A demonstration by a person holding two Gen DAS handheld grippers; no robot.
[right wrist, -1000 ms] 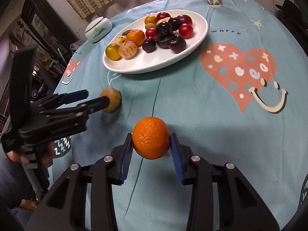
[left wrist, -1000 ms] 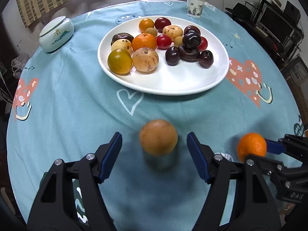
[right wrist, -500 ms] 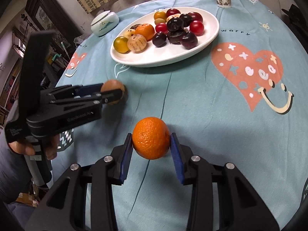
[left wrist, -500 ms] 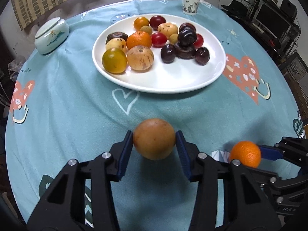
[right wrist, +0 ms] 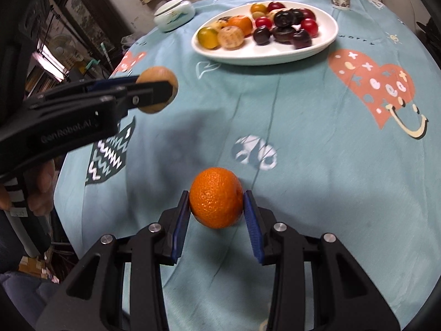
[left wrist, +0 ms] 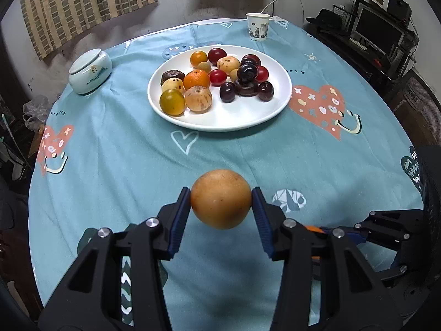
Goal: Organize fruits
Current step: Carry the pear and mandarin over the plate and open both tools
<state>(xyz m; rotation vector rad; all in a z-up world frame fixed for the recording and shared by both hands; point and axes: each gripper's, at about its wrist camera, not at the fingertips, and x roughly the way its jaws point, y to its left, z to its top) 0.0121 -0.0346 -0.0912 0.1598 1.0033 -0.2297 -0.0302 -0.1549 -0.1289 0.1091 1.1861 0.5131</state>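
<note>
Round table (left wrist: pixel 248 160) under a soft teal cloth printed with hearts and smiling faces; striped curtains (left wrist: pixel 82 5) hang behind it. Landmark: the white plate (left wrist: pixel 242 115), glossy, smooth and shallow, set toward the far side of the table.

On the plate lie small round fruits in a cluster: a pebbled tangerine (left wrist: pixel 196 79), a yellow-green fruit (left wrist: pixel 172 101), a pale speckled fruit (left wrist: pixel 198 99), red tomatoes and glossy dark plums. Left of the plate stands a pale glazed lidded jar (left wrist: pixel 90 71). Beyond the plate stands a printed paper cup (left wrist: pixel 257 26).

Left gripper (left wrist: pixel 221 199): black frame, ribbed blue pads. It is closed on a tan-brown fruit (left wrist: pixel 221 199), smooth, matt and nearly spherical. Both pads press its sides at mid-height; the fruit sits at the fingertips, clear of the cloth, on the near side of the plate and well apart from it.

Right gripper (right wrist: pixel 216 205): same build, closed on an orange (right wrist: pixel 216 205) with dimpled, bright skin. Pads bear on its left and right flanks; the orange protrudes forward of the tips, clear of the cloth, near side of the plate. A hand (right wrist: pixel 35 193) holds the left gripper's handle.
</note>
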